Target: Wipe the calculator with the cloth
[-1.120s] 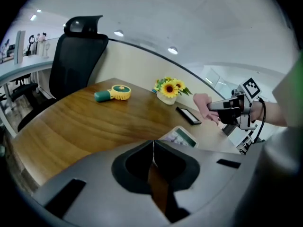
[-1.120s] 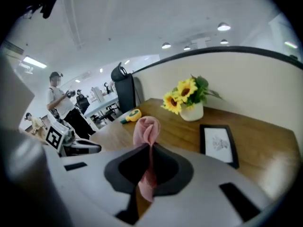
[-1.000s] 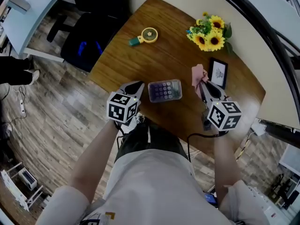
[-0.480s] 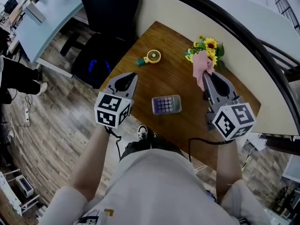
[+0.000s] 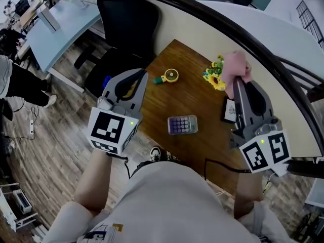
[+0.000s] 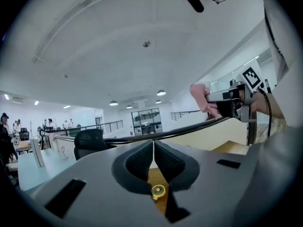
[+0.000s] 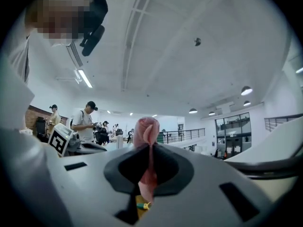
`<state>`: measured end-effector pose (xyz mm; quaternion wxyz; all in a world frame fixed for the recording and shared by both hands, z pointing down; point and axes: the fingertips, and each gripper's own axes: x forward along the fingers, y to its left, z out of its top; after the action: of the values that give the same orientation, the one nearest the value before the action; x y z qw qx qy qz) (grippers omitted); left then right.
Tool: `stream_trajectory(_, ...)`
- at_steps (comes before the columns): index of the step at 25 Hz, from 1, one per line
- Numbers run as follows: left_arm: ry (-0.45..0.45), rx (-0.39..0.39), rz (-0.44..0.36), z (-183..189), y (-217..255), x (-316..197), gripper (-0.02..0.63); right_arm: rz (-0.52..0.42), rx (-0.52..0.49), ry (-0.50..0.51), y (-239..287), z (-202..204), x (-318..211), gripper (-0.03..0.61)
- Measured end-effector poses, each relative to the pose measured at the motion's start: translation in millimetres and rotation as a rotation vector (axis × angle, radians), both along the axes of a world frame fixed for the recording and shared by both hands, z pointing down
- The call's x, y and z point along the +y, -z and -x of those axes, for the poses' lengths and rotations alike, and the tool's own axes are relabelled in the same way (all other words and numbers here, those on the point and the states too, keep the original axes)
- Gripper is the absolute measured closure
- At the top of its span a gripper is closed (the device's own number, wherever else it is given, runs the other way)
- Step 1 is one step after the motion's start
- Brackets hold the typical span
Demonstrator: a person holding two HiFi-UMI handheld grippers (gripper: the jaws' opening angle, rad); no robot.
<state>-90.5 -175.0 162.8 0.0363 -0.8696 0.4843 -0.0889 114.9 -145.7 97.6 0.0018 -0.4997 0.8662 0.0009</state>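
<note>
The calculator (image 5: 182,125), silver with purple keys, lies flat near the front edge of the brown wooden table (image 5: 197,105). Both grippers are raised high above it and tilted up. My right gripper (image 5: 237,80) is shut on a pink cloth (image 5: 235,69), which bunches out past the jaws; the pink cloth (image 7: 146,136) fills the jaw gap in the right gripper view. My left gripper (image 5: 132,81) is shut with nothing in it, up and to the left of the calculator. In the left gripper view the left gripper (image 6: 154,148) has its pads pressed together.
A yellow-green round gadget (image 5: 170,76) lies at the table's back left. Sunflowers (image 5: 215,77) stand at the back, a small framed picture (image 5: 230,110) to the right. A black office chair (image 5: 124,19) is behind the table, wood floor to the left. People stand in the distance.
Both grippers have risen well off the table toward the camera over the last second. The right one has carried the pink cloth up with it. The calculator has stayed put.
</note>
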Motion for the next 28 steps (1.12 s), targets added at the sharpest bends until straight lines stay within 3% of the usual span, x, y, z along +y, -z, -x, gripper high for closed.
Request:
stream_trajectory(4, 0.006, 0.021, -0.061, 5.1, 35.2, 14.9, 0.609, -0.048, -0.005, 0.001, 22.3, 0.9, 13.6, 0.552)
stream_trajectory(10, -0.003, 0.04, -0.065, 12.6, 53.4, 39.9, 0.609, -0.073, -0.003, -0.035, 32.3, -6.9, 30.5, 0.552)
stream_trajectory(16, -0.047, 0.055, -0.058, 12.0, 49.4, 60.5, 0.609, -0.022, -0.012, -0.025, 13.2, -7.2, 40.6, 0.554)
stream_trajectory(22, -0.04, 0.048, 0.024, 17.2, 7.8, 59.3, 0.609, 0.125, -0.014, 0.021, -39.2, 11.5, 44.4, 0.554)
stream_trajectory(28, -0.021, 0.07, 0.021, 17.6, 14.6, 57.4, 0.609, 0.124, 0.0, 0.011, -37.9, 8.0, 42.0, 0.554)
